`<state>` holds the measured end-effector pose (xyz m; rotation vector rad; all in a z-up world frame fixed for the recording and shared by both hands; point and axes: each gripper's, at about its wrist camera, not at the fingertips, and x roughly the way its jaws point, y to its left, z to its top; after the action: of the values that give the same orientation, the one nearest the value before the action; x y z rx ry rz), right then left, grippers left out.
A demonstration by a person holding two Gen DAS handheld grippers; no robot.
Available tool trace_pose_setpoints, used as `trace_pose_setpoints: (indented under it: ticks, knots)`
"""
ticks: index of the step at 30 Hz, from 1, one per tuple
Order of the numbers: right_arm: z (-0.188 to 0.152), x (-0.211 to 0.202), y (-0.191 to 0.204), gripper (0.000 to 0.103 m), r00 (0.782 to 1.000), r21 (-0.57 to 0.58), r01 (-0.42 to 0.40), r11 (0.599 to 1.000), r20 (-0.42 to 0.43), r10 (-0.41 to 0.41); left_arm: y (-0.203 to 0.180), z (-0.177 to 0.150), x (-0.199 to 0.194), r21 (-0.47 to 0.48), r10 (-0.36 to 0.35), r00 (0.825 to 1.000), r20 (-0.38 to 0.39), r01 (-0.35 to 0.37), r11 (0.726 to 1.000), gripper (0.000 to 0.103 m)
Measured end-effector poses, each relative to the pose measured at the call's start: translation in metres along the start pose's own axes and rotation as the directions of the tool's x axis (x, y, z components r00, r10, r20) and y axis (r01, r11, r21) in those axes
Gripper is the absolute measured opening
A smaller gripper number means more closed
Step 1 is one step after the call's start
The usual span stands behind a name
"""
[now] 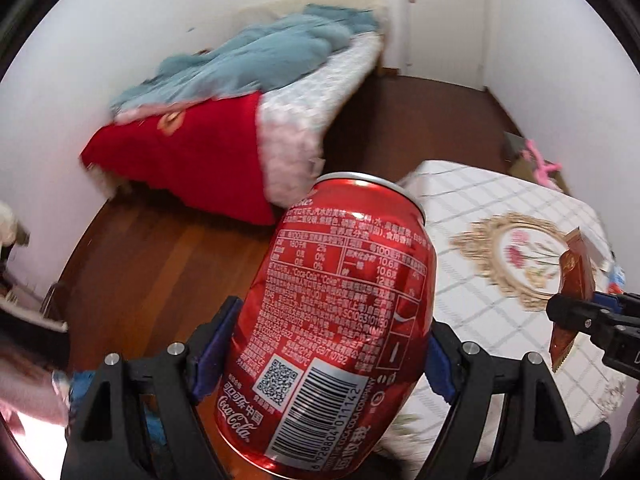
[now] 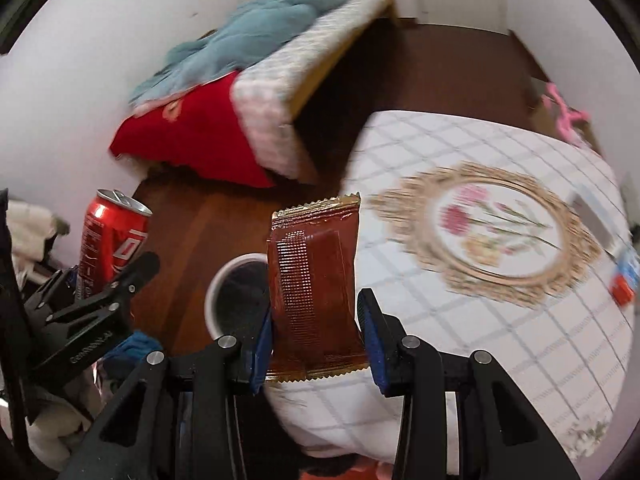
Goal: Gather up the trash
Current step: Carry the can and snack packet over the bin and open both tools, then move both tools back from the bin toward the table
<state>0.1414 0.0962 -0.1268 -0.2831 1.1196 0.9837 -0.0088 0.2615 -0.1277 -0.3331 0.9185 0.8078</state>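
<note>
Can [image 1: 332, 320] between left gripper [image 1: 316, 356] pads

A home bedroom: an unmade bed [image 1: 280, 92] with blankets, a clothed table [image 1: 500, 280], wooden floor [image 1: 160, 264].

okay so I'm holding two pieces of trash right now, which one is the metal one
The red cola can, clamped in the left gripper. It is a rigid cylinder with a silver rim; the right gripper holds a flat brown snack wrapper.

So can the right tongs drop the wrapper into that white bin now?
Probably yes. The right tongs grip the brown wrapper, and the white bin sits open on the floor just behind it, with nothing covering its mouth.
</note>
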Motion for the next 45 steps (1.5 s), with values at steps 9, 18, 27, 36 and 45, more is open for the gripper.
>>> trace_pose_setpoints:
  ticks: [9,18,27,36,45]
  knots:
    - [0.015,0.135,0.088,0.042,0.983,-0.101,-0.049,0.994,-0.182,0.03,0.092,-0.027,0.087,-0.172,0.006,0.986,-0.167,-0.036,0.984,0.079]
    - [0.0,0.284,0.114,0.042,0.919,-0.13,0.007,0.991,-0.39,-0.057,0.117,-0.057,0.196,-0.216,-0.059,0.937,-0.346,-0.018,0.976,0.079]
    - [-0.009,0.363,0.112,0.042,0.86,-0.12,0.024,0.992,-0.504,-0.082,0.13,-0.074,0.231,-0.315,-0.15,0.898,-0.413,0.014,0.949,0.08]
    - [-0.014,0.377,0.115,0.083,0.853,-0.11,-0.006,0.994,-0.52,-0.053,0.149,-0.084,0.223,-0.327,-0.077,0.905,-0.418,-0.07,0.942,0.098]
    - [-0.01,0.346,0.127,0.103,0.885,-0.174,0.032,0.984,-0.453,-0.109,0.164,-0.093,0.187,-0.305,0.019,0.919,-0.394,-0.151,0.94,0.098]
